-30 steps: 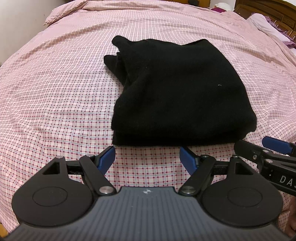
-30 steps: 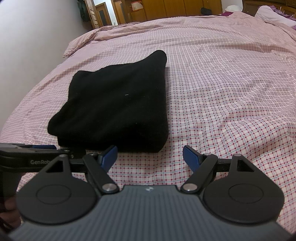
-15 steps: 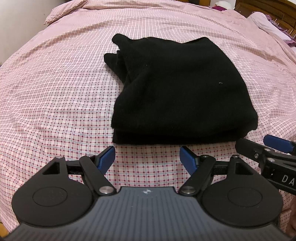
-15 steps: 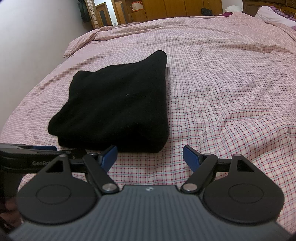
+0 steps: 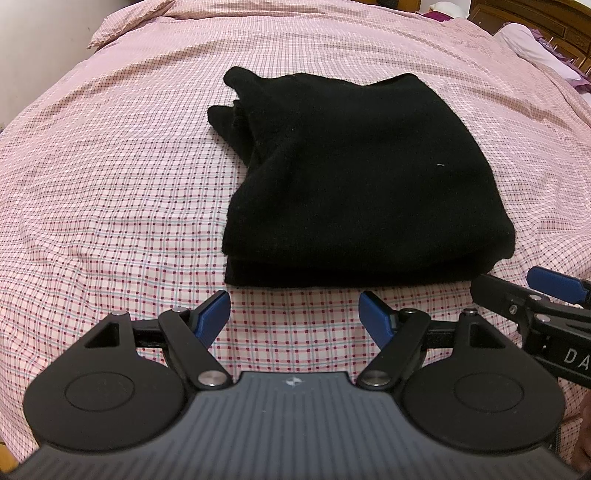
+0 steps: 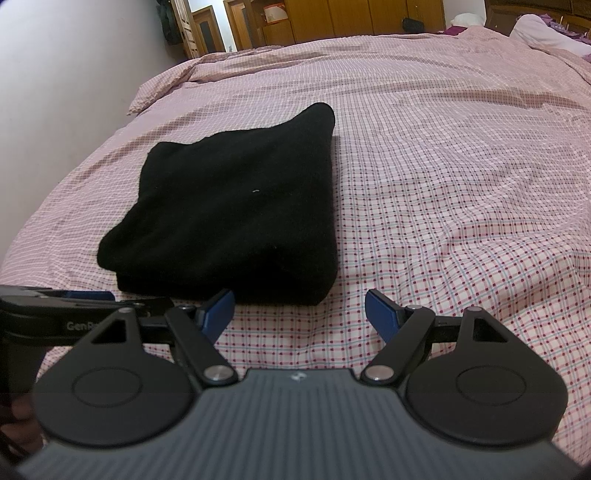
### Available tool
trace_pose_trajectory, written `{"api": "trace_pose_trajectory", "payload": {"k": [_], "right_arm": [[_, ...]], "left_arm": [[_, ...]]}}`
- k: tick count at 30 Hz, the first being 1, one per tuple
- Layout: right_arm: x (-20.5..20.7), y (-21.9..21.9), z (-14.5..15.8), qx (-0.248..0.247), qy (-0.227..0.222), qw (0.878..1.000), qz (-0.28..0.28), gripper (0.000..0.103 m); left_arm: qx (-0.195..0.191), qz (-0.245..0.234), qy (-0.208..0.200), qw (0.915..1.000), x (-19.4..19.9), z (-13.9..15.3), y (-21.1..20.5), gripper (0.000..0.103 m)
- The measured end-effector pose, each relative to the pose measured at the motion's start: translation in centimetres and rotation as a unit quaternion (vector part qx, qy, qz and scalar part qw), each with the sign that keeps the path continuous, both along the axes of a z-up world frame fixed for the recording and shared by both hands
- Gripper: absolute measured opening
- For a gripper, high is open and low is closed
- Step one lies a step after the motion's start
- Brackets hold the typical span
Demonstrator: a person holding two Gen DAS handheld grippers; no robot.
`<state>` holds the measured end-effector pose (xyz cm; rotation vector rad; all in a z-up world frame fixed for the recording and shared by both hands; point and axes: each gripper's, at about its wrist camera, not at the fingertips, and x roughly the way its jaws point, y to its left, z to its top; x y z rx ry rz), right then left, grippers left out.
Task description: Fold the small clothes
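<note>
A black knit garment lies folded into a thick rectangle on the pink checked bedspread; its bunched ends stick out at the far left corner. In the right wrist view the same garment sits left of centre. My left gripper hovers open just short of the garment's near folded edge, nothing between its blue pads. My right gripper is open too, near the garment's near right corner, its jaws over bare bedspread. Each gripper shows at the edge of the other's view: the right gripper and the left gripper.
The bedspread stretches wide to the right of the garment. A white wall runs along the bed's left side. Wooden cabinets and a headboard with pillows stand at the far end.
</note>
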<state>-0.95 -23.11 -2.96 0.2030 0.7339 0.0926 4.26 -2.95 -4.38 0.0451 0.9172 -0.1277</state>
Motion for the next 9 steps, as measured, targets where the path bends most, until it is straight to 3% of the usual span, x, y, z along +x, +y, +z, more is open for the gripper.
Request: {"api": "trace_pose_trajectory", "payload": {"k": [9], "right_arm": [[-0.1, 0.12, -0.07, -0.001, -0.002, 1.0, 0.0, 0.079]], "left_arm": [[0.001, -0.001, 0.0, 1.0, 0.07, 0.19, -0.08, 0.08]]}}
